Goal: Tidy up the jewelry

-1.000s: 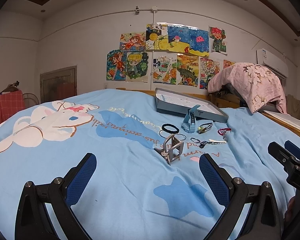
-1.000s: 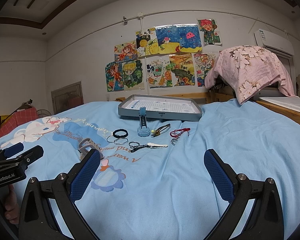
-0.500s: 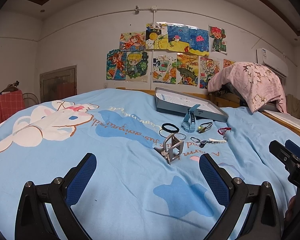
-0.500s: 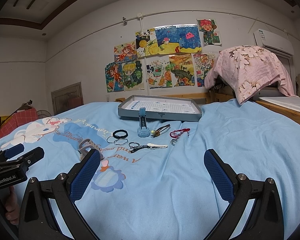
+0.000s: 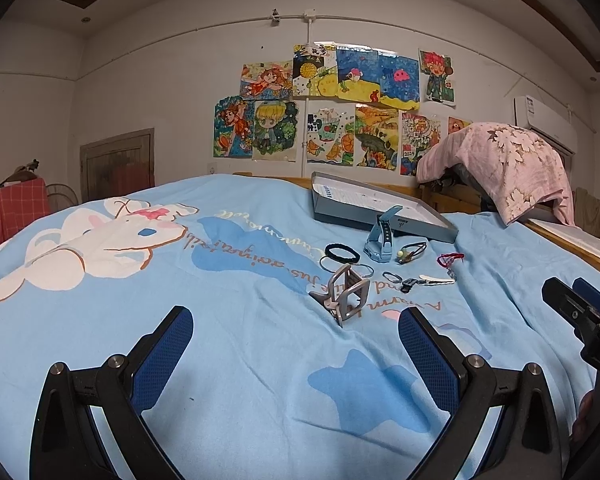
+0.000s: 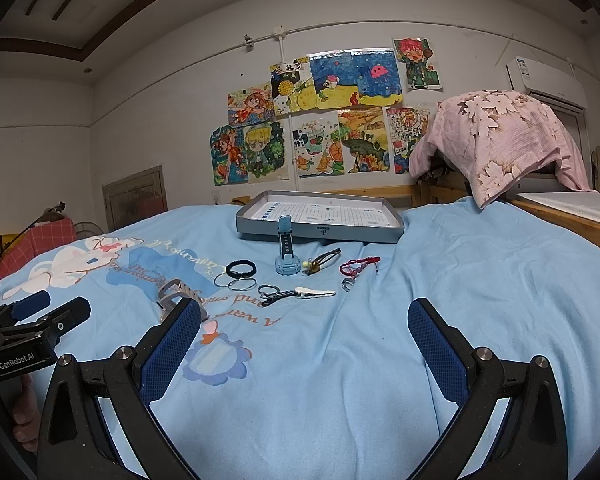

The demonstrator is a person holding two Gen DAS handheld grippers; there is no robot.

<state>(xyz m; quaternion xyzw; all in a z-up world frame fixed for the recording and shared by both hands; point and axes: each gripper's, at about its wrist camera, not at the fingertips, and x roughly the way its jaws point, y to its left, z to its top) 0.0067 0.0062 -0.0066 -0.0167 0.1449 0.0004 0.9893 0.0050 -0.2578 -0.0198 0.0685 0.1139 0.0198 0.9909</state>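
Both hand-held grippers hover low over the bed, the left hand-held gripper and the right hand-held gripper each spread wide and holding nothing. Jewelry lies loose on the blue cover, just in front of the grey tray: a blue watch, a black hair band, thin bangles, a red bracelet and a grey cuff. I judge the task not yet started, since the tray looks empty. Small pieces near the bangles are hard to identify, and the right hand-held gripper's finger partly covers the cuff
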